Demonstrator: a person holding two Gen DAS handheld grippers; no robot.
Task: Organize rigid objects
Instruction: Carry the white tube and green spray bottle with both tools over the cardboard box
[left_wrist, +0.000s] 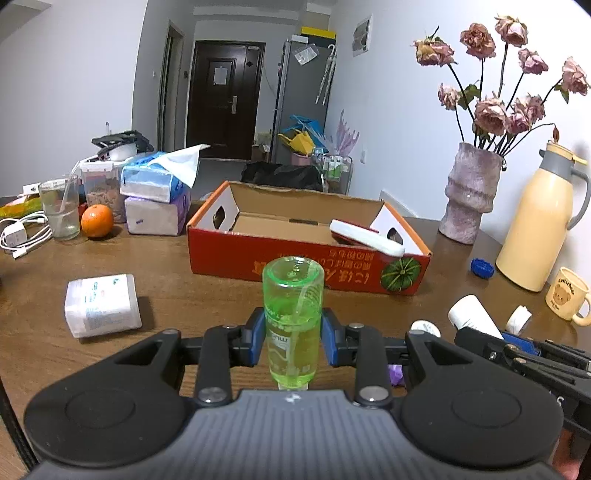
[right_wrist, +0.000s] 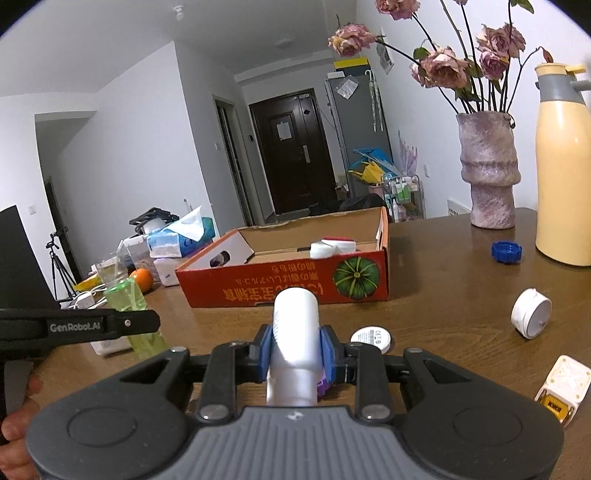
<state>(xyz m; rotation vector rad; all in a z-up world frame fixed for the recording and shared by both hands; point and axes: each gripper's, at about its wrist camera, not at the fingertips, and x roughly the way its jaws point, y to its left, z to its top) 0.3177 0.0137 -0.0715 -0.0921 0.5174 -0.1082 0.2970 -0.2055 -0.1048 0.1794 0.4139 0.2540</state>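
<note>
Wooden table (left_wrist: 184, 266) as work surface, carrying clutter along its far left edge and loose items toward the near right. Red cardboard box (left_wrist: 303, 258) at centre, flaps folded inward and top open, evidently serving as the collecting bin; one white-and-red flat object (left_wrist: 365, 236) already inside, leaning on the right end wall. Cream thermos (left_wrist: 535, 221) and flower vase (left_wrist: 471, 192) upright at the far right, well apart from the box. Left gripper (left_wrist: 293, 341) pinching a green translucent bottle (left_wrist: 293, 295) across its body, base pointing forward toward the box, raised clear of the table, probably for carrying to the bin. Right gripper (right_wrist: 295, 350) clamped likewise on a white bottle (right_wrist: 295, 321), aimed at the box front wall. White rectangular pack (left_wrist: 101, 306) on its side, left of the box, not yet collected. Round white lid (right_wrist: 371, 339), white tape roll (right_wrist: 532, 317) and blue cap (right_wrist: 506, 252) loose on the right.
</note>
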